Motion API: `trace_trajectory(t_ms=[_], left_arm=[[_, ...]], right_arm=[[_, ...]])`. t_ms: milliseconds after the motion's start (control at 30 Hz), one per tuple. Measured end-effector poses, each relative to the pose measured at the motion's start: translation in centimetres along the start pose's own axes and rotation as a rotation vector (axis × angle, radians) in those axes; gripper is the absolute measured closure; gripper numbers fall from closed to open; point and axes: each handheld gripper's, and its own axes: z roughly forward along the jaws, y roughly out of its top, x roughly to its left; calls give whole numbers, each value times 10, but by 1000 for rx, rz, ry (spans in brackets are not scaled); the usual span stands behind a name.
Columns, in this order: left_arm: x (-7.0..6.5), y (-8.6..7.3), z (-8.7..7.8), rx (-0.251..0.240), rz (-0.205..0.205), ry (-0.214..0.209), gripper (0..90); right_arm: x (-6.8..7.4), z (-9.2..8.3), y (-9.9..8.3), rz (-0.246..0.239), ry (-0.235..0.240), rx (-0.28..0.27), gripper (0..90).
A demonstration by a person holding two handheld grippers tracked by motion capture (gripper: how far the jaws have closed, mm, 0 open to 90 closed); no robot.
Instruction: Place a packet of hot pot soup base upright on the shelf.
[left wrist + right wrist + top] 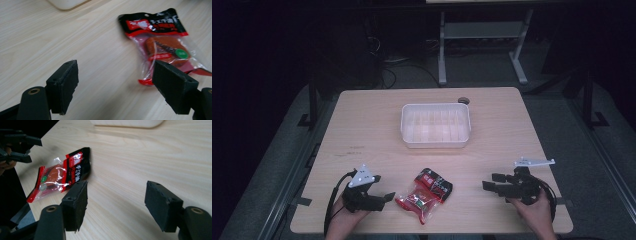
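A red and black snack packet [425, 194] lay flat on the wooden table [362, 125], near its front edge and about midway between the two grippers. Its black end pointed toward the far side, and its clear window showed reddish food with a small green round label.

The left gripper [382, 198] sat just to the left of the packet, held in the person's left hand [343, 216], with a grey three-cornered plate on top. In the left gripper view its jaws stood wide apart with nothing between them; bare table lay in the gap, and the packet [162, 45] lay ahead and past the jaw on that view's right.

The right gripper [491, 182] was well to the right of the packet, held in the right hand [537, 210], its jaws pointing left toward the packet. In the right gripper view they too stood wide open and empty, over bare wood, with the packet [60, 176] farther off on that view's left and the left gripper [17, 145] beyond it.

A white plastic tray [435, 143] stood at the middle of the table, well behind the packet.
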Motion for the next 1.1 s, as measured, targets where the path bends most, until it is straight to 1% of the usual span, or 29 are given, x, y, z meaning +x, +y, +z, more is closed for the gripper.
trace_trajectory(t_ms=[67,100,133,167,267,300,333,367,400,433,467,500,567,633,733,800,833,867,900,967,1000,1067,1100], left_arm=[[-6,2,2,6,14,-7,208],[-9,2,2,11,22,-9,208],[-11,3,3,12,29,-12,208],[-11,3,3,12,29,-12,208],[-19,6,5,15,34,-24,208],[-21,7,6,13,35,-28,208],[-23,8,6,11,30,-36,207],[-25,9,7,13,31,-42,207],[-29,10,10,23,49,-48,208],[-29,10,10,23,49,-48,208],[-31,10,12,31,52,-49,208],[-32,11,14,41,53,-54,209],[-33,12,17,44,37,-68,209],[-36,13,20,52,38,-72,209],[-40,15,25,74,51,-77,209],[-44,16,26,80,57,-82,209],[-45,16,27,78,62,-85,209],[-47,17,28,78,64,-88,209],[-47,17,28,78,64,-88,209],[-50,17,30,86,70,-91,209],[-51,18,32,91,70,-97,209],[-57,20,37,100,75,-100,209],[-57,20,37,100,75,-100,209]], right_arm=[[0,1,2,-6,11,0,301],[0,2,2,-20,8,-4,286],[1,2,3,-23,3,1,276],[1,3,4,-26,-1,9,264],[2,5,7,-35,-15,22,260],[2,7,8,-39,-12,26,254],[2,9,9,-38,5,28,249],[4,13,11,-37,22,39,233],[5,16,13,-43,25,52,233],[5,16,13,-43,25,52,233],[7,19,14,-52,30,67,236],[10,25,15,-67,20,107,246],[12,31,17,-79,30,137,258],[16,37,19,-100,23,162,278],[20,44,23,-130,19,182,306],[23,48,26,-139,26,190,294],[24,50,27,-145,31,190,290],[25,51,27,-139,46,193,287],[25,51,27,-139,46,193,287],[26,53,29,-135,71,187,276],[26,54,32,-121,97,183,249],[26,55,35,-116,106,180,240],[26,56,37,-115,116,181,235]])
